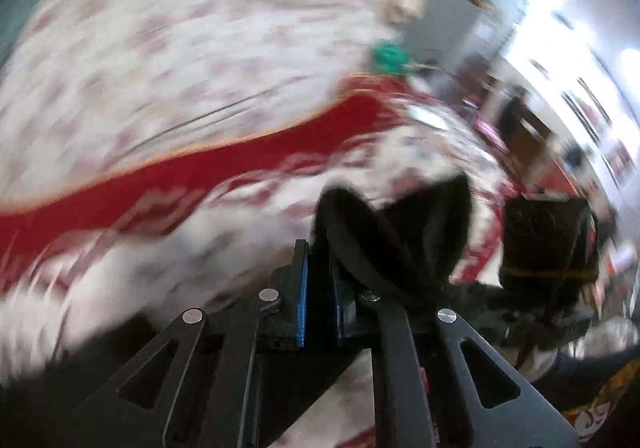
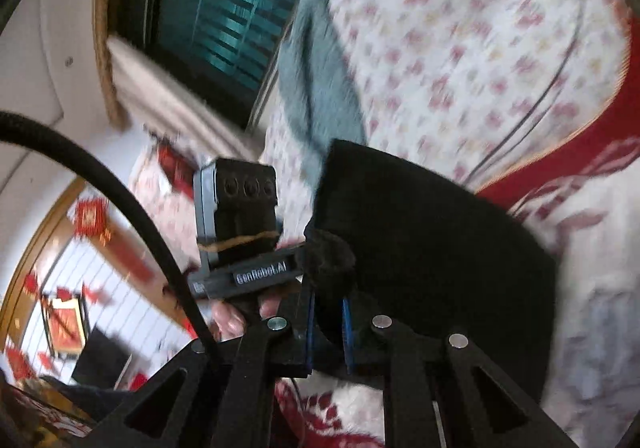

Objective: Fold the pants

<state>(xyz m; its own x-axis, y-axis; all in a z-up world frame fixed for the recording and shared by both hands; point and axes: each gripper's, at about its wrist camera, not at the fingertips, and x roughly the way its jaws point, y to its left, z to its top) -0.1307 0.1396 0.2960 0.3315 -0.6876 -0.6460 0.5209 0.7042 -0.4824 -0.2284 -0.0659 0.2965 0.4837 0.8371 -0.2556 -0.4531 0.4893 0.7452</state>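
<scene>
Above the bedspread (image 2: 460, 32), both grippers pinch black pants (image 2: 432, 240) mid-air — left gripper (image 1: 318, 288) and right gripper (image 2: 326, 332) each clamped on a thick bunched edge. Risk: soft, limp knit slides off the blue pads (image 1: 303, 300) during a swing — fold goes crooked.

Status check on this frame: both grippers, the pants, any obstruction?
Left gripper shut on black pants. Right gripper shut on same pants, lifted over patterned bedspread. Grippers close together; nothing blocking, heavy blur.
</scene>
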